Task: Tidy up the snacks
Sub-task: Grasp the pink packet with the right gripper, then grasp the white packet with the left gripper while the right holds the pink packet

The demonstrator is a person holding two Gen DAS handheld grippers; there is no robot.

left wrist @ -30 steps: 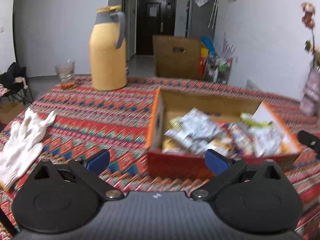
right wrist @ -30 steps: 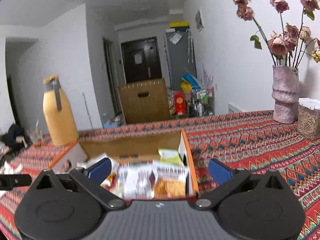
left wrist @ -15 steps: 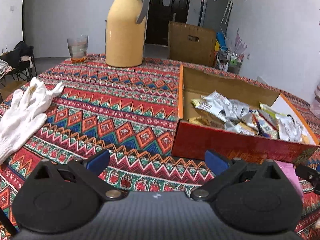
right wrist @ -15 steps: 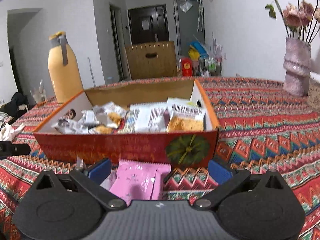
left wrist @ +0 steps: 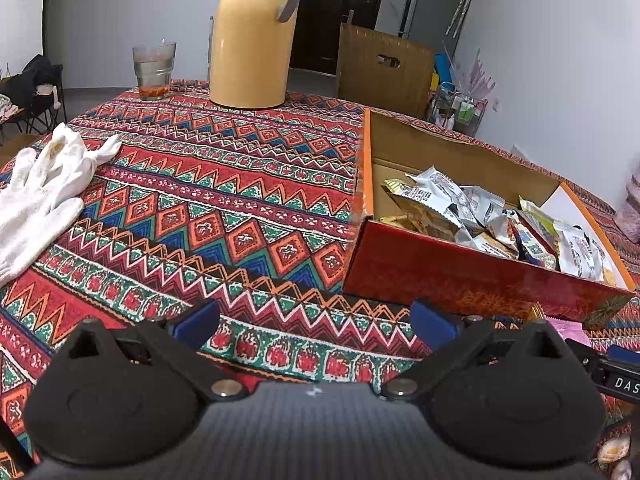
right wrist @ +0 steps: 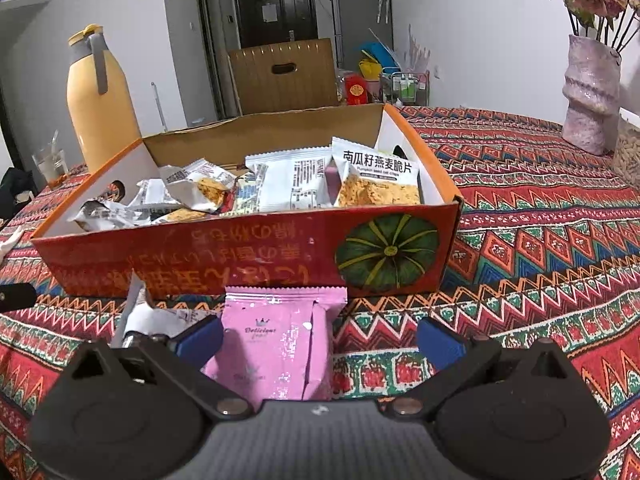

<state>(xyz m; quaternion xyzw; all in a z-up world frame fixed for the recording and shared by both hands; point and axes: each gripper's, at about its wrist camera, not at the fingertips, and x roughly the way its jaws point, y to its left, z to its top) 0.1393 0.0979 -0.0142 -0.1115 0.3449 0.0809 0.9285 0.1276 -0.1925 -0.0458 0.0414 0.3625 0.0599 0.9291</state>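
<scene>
A red and orange cardboard box (right wrist: 248, 256) (left wrist: 460, 268) holds several snack packets (right wrist: 316, 178) (left wrist: 452, 200). A pink snack packet (right wrist: 276, 344) lies flat on the tablecloth just in front of the box, between my right gripper's (right wrist: 320, 338) open fingers. A silver packet (right wrist: 148, 316) lies to its left. The pink packet's edge also shows in the left wrist view (left wrist: 570, 328). My left gripper (left wrist: 316, 320) is open and empty over bare tablecloth, left of the box's near corner.
A yellow thermos (left wrist: 254, 36) (right wrist: 102, 96) and a glass (left wrist: 154, 70) stand at the far side. White gloves (left wrist: 44, 184) lie at the left. A pink vase with dried roses (right wrist: 590, 92) and a jar (right wrist: 628, 152) stand at the right.
Both grippers have dropped lower and tilted down toward the table. The pink packet has come between my right gripper's fingers. The box looks nearer in both views.
</scene>
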